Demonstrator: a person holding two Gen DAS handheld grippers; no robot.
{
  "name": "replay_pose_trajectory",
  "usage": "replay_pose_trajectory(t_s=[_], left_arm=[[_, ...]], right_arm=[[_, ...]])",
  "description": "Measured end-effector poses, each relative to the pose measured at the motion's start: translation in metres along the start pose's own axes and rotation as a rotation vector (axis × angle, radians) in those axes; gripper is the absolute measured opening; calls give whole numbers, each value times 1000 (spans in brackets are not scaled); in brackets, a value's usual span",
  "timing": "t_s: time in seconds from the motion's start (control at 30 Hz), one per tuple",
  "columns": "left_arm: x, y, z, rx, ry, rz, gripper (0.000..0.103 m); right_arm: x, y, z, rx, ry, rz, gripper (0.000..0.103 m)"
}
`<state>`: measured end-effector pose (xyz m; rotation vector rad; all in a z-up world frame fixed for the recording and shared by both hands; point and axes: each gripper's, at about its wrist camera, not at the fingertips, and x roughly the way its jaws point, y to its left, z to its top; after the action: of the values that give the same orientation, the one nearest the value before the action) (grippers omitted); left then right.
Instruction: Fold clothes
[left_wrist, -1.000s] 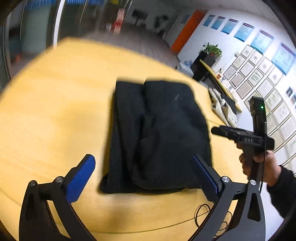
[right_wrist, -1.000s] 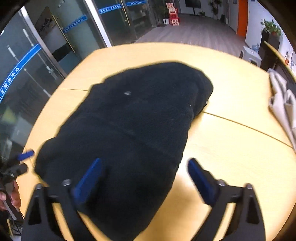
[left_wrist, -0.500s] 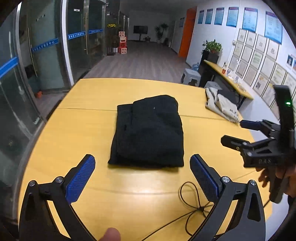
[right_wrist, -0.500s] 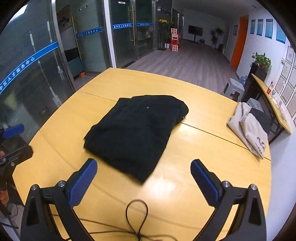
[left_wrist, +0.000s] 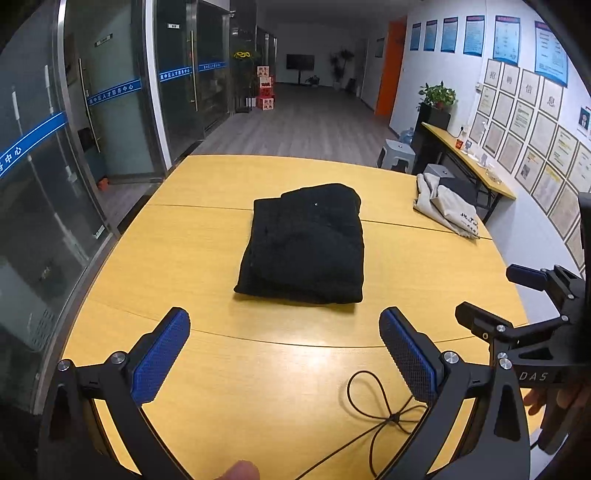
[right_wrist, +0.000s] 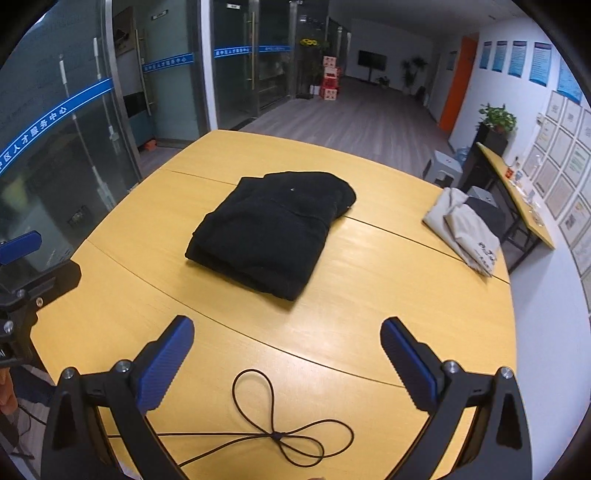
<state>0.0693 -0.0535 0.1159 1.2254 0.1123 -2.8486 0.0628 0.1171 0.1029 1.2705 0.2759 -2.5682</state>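
both grippers, left gripper (left_wrist: 284, 350) and right gripper (right_wrist: 286, 354), hang with jaws spread wide and empty, well short of the black garment (left_wrist: 306, 243). we judge it folded: a compact rectangle mid-counter (left_wrist: 192, 229), beyond the looped cord (right_wrist: 280, 432). a beige garment (right_wrist: 465, 229) waits right of it, likely next.

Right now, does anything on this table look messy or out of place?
The black garment lies neatly folded mid-table. The odd bits: a thin black cord looped loose near the front edge, and a beige garment bunched at the far right edge, not squared up.
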Motion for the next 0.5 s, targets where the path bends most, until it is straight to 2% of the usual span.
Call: replay_pose_trajectory(t_s=[0.3, 0.5], left_arm=[[-11, 34, -20, 48, 29, -40, 103], [-10, 44, -21, 49, 27, -67, 103]], right_arm=[[-2, 34, -5, 64, 22, -98, 103], [1, 46, -6, 87, 38, -137, 103]])
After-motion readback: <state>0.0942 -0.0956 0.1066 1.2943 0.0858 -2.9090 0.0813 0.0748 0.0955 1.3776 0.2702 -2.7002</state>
